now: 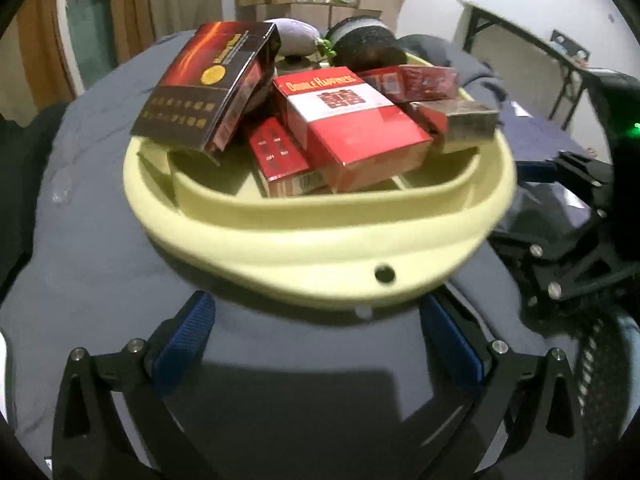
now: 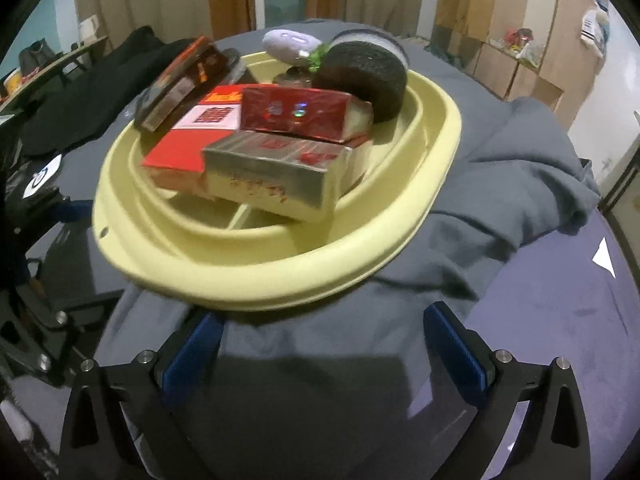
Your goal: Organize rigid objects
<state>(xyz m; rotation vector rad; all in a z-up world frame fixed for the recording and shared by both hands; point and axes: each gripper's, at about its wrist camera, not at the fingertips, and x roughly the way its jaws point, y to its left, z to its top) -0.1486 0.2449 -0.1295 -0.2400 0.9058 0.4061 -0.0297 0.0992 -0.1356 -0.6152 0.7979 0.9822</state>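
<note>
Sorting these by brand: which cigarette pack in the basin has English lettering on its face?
The red-and-white pack in the middle of the yellow basin: it reads "Double Happiness". The tilted dark pack shows a gold emblem instead.

Matt pale-yellow plastic basin [image 1: 320, 248]; glossy cardboard packs [image 1: 352, 124]; soft grey cloth [image 2: 500, 184].

— What's under it all?
— A grey blanket [image 2: 500, 184], rumpled into folds, over a purple sheet [image 2: 568, 320].

— And behind?
— Tan curtains [image 1: 132, 4] hang along the back wall. A wooden cabinet [image 2: 532, 40] stands on one side, small bits on its shelves too blurred to name.

— Any other furniture?
— A folding table [image 1: 532, 40] with black legs, against the white wall — and dark clothes [image 2: 88, 88] heaped on the bed's far edge.
</note>
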